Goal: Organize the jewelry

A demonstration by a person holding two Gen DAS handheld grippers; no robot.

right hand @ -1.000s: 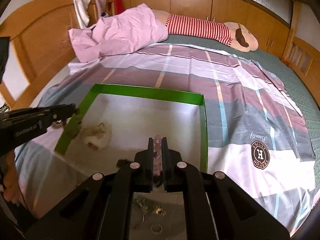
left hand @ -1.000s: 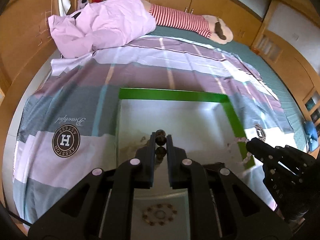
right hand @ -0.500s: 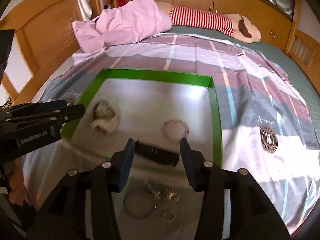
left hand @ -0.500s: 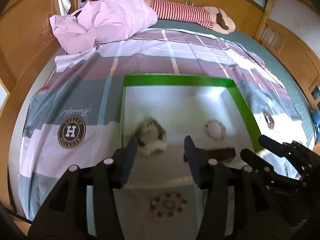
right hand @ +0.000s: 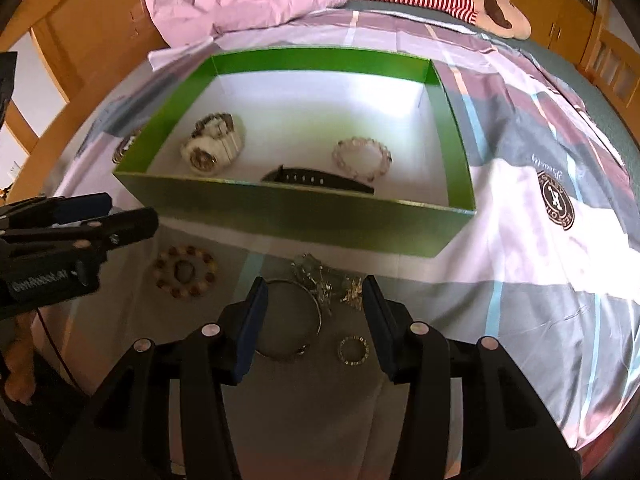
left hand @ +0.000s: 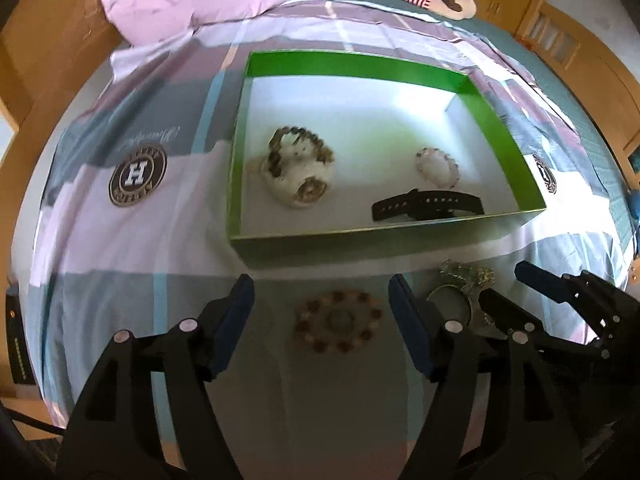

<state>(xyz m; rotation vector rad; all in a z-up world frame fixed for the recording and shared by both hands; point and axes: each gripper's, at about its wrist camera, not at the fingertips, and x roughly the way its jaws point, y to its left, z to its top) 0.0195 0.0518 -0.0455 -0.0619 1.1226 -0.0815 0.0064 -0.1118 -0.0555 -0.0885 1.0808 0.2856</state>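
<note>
Bracelet (left hand: 337,322) between left fingers (left hand: 234,318).

Watch (left hand: 426,205), two bracelets in box (left hand: 360,239) – beaded ring (left hand: 337,327), bangle (right hand: 294,320) before it

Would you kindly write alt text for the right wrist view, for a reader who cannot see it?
The open right claw hovers over a thin silver bangle, a tangle of metal chains and a small ring on the striped bedsheet. Beyond sits a green-walled open box holding a white watch, a black strap and a pale bead bracelet.
</note>
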